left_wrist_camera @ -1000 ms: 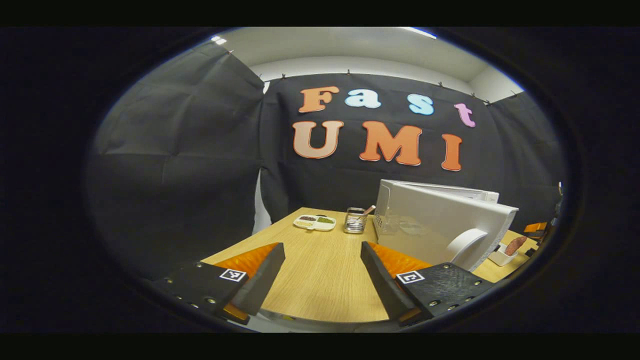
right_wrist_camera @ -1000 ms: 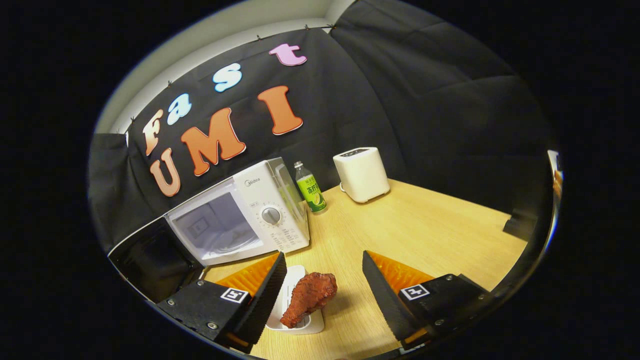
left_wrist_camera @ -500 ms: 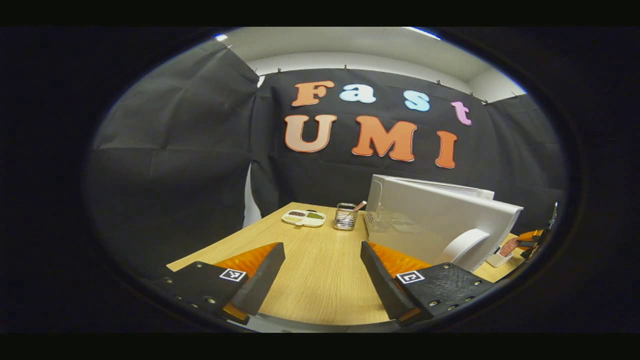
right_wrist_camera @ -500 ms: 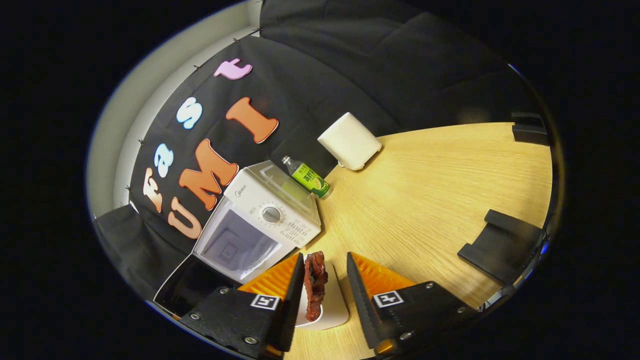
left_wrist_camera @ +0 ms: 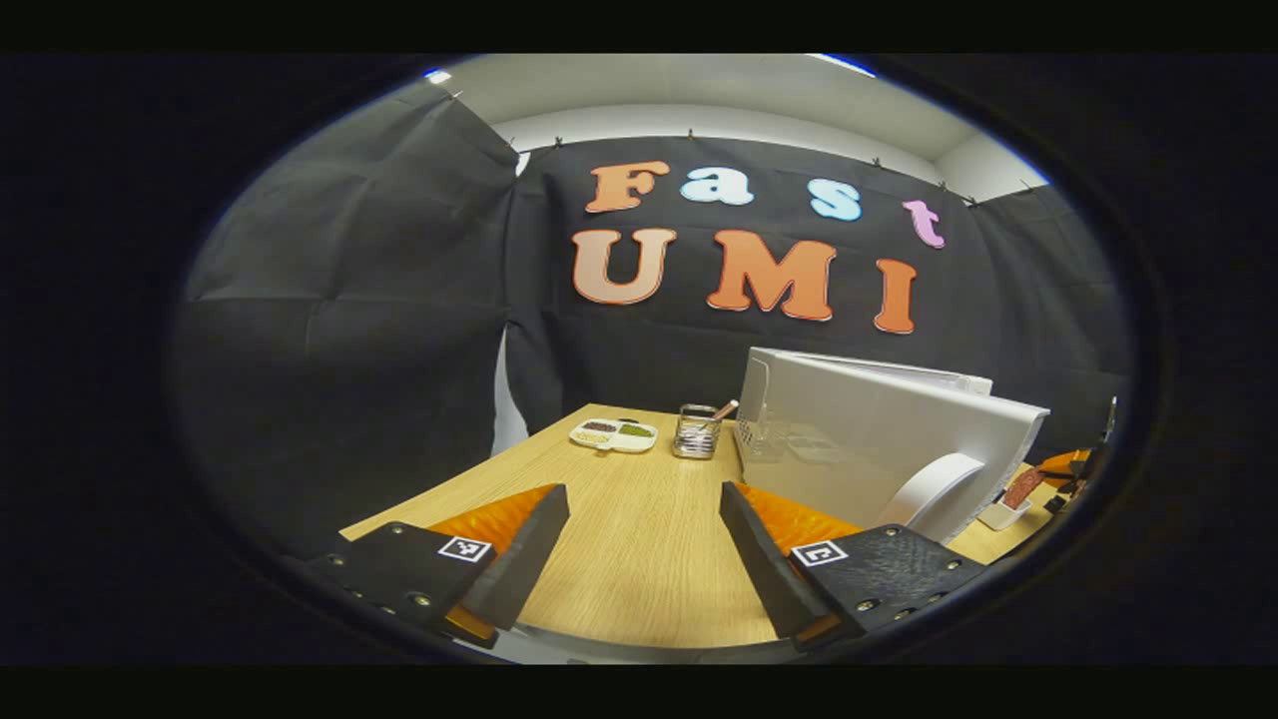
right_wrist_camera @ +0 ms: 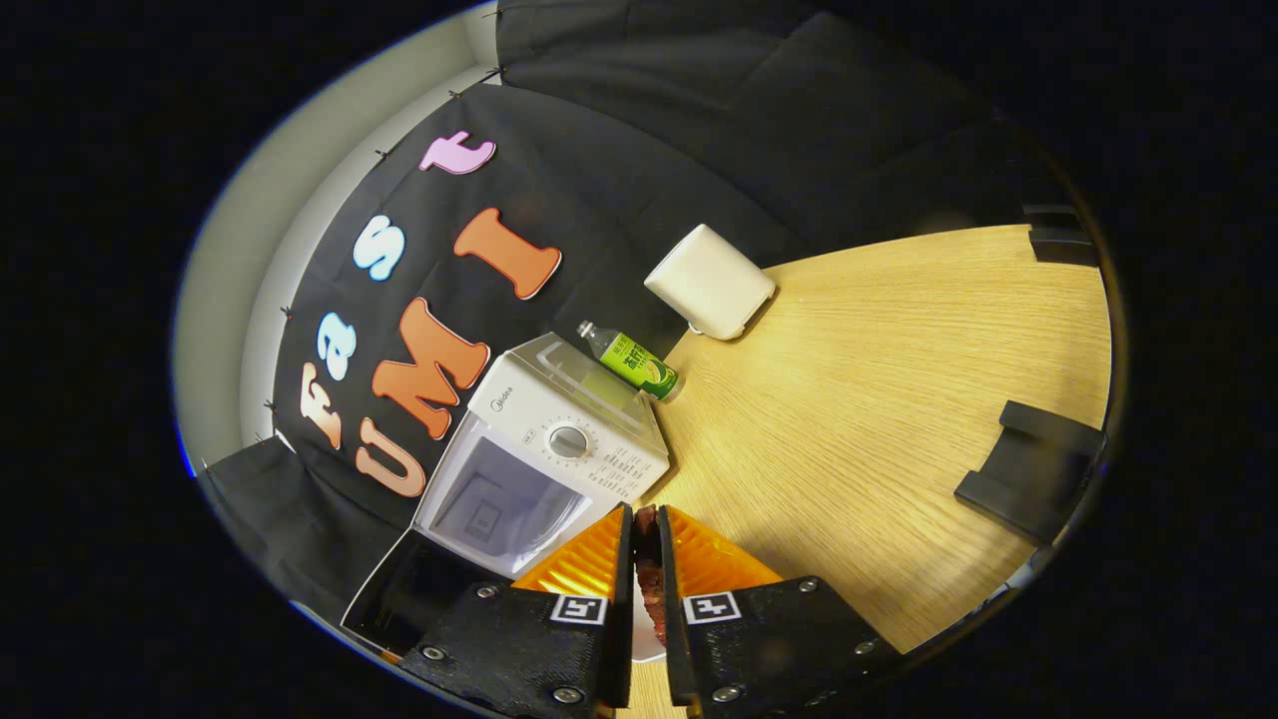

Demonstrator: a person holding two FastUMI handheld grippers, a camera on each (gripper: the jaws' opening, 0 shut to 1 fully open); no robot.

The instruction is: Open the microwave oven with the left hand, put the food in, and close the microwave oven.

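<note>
We have the white boxy microwave oven [right_wrist_camera: 544,454] open, its door [left_wrist_camera: 899,439] swung out. Our right gripper [right_wrist_camera: 644,589] jaws pinch the red-brown chicken leg [right_wrist_camera: 649,574] over its small white dish [right_wrist_camera: 644,644] on the wooden surface [right_wrist_camera: 879,399]. Our left gripper [left_wrist_camera: 644,544] jaws are spread, holding nothing. Putting food in and closing are left

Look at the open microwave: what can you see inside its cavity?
In the right gripper view the microwave stands with its door swung open. The cavity shows pale bare walls with nothing visible inside. The cavity's near floor is hidden behind the right gripper, which clamps the chicken drumstick.
</note>
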